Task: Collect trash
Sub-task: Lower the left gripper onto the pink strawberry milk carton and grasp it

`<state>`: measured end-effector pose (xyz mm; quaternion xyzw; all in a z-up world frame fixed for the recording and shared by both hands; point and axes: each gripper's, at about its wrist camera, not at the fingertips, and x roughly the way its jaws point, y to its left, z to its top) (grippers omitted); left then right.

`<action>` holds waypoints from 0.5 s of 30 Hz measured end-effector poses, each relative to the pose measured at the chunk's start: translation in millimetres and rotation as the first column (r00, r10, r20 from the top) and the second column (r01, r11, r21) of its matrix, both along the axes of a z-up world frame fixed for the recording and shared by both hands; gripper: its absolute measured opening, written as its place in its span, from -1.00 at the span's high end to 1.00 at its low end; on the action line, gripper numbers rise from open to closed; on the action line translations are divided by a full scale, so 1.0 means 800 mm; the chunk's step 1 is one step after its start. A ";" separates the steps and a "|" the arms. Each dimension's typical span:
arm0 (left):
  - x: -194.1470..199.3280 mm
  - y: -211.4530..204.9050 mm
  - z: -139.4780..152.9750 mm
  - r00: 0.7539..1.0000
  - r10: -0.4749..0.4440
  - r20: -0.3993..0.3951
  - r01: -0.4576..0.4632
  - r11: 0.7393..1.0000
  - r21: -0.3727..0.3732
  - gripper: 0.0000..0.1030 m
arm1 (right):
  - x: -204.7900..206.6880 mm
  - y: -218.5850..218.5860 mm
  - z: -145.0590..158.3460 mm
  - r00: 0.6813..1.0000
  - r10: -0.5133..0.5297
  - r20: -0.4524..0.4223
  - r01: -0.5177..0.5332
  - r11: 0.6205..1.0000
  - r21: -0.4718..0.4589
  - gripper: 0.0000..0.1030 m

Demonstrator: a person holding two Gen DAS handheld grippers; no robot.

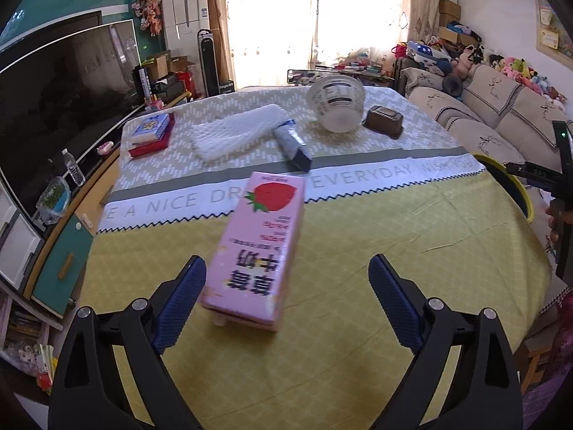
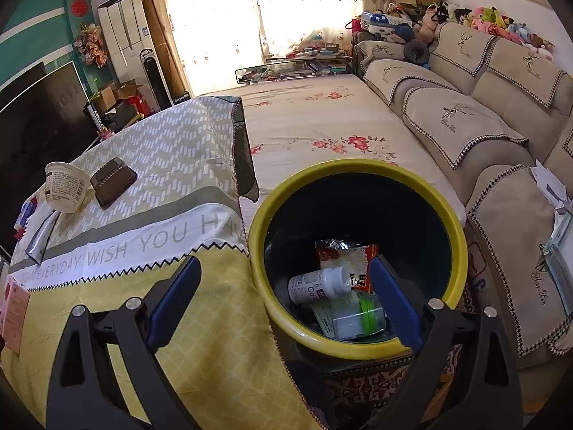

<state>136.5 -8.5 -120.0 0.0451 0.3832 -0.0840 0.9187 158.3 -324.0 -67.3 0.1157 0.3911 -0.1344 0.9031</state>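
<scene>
- Pink strawberry-milk carton (image 1: 258,247): flat on the yellow part of the tablecloth (image 1: 376,243) near the table's near edge, long axis running away from the left wrist camera; smooth printed cardboard, boxy, square ends.
- Left gripper (image 1: 286,301): released, blue ribbed pads spread wide; left pad close beside the carton's near end, right pad well apart; probably lined up to pinch across the narrow width.
- Farther toward the far edge: white foam netting (image 1: 236,132), squeezed tube (image 1: 292,143), tipped plastic cup (image 1: 336,102), dark tray (image 1: 383,121), likely more rubbish.
- Right wrist view: right gripper (image 2: 284,299) released, empty, poised over the yellow-rimmed bin (image 2: 358,345) just off the table's right edge.
- Inside: white bottle (image 2: 318,285), foil packet (image 2: 343,254), green-capped jar (image 2: 358,317).
</scene>
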 end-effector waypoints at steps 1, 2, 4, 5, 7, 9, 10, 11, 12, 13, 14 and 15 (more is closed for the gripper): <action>0.003 0.009 -0.001 1.000 0.006 -0.002 -0.006 1.000 0.002 -0.77 | 0.000 0.001 0.001 1.000 0.004 0.001 -0.004 1.000 0.000 -0.74; 0.006 0.016 -0.003 1.000 0.008 -0.005 -0.008 1.000 0.003 -0.79 | 0.001 0.003 0.002 1.000 0.008 0.001 -0.008 1.000 0.000 -0.74; 0.013 0.027 -0.009 1.000 0.002 -0.015 -0.002 1.000 0.000 -0.79 | 0.001 0.008 0.004 1.000 0.016 0.001 -0.016 1.000 0.000 -0.75; 0.016 0.030 -0.011 1.000 -0.002 -0.021 0.002 1.000 -0.001 -0.79 | 0.002 0.010 0.004 1.000 0.019 -0.001 -0.019 1.000 -0.001 -0.75; 0.026 0.035 -0.019 0.999 -0.016 -0.041 0.016 1.000 -0.010 -0.79 | 0.003 0.015 0.005 1.000 0.026 -0.005 -0.027 1.000 -0.005 -0.75; 0.035 0.037 -0.027 0.998 -0.023 -0.064 0.022 1.000 -0.018 -0.79 | 0.003 0.017 0.005 0.999 0.034 -0.007 -0.034 0.999 -0.006 -0.75; 0.040 0.038 -0.031 0.997 -0.032 -0.076 0.030 0.999 -0.025 -0.79 | 0.004 0.019 0.005 0.999 0.037 -0.008 -0.037 0.999 -0.007 -0.75; 0.044 0.038 -0.036 0.995 -0.038 -0.087 0.036 0.999 -0.032 -0.74 | 0.004 0.021 0.005 0.999 0.038 -0.009 -0.038 0.999 -0.009 -0.75; 0.048 0.038 -0.041 0.994 -0.041 -0.101 0.037 0.999 -0.036 -0.68 | 0.005 0.022 0.006 0.999 0.040 -0.011 -0.040 0.999 -0.010 -0.75; 0.051 0.036 -0.045 0.993 -0.041 -0.113 0.037 0.999 -0.037 -0.53 | 0.006 0.024 0.006 0.999 0.042 -0.011 -0.042 0.999 -0.011 -0.75; 0.052 0.035 -0.047 0.993 -0.039 -0.115 0.036 0.999 -0.033 -0.48 | 0.006 0.025 0.006 0.999 0.044 -0.012 -0.044 0.999 -0.012 -0.75; 0.053 0.033 -0.046 0.994 -0.037 -0.106 0.035 0.999 -0.026 -0.44 | 0.006 0.027 0.006 0.999 0.047 -0.012 -0.047 0.999 -0.013 -0.75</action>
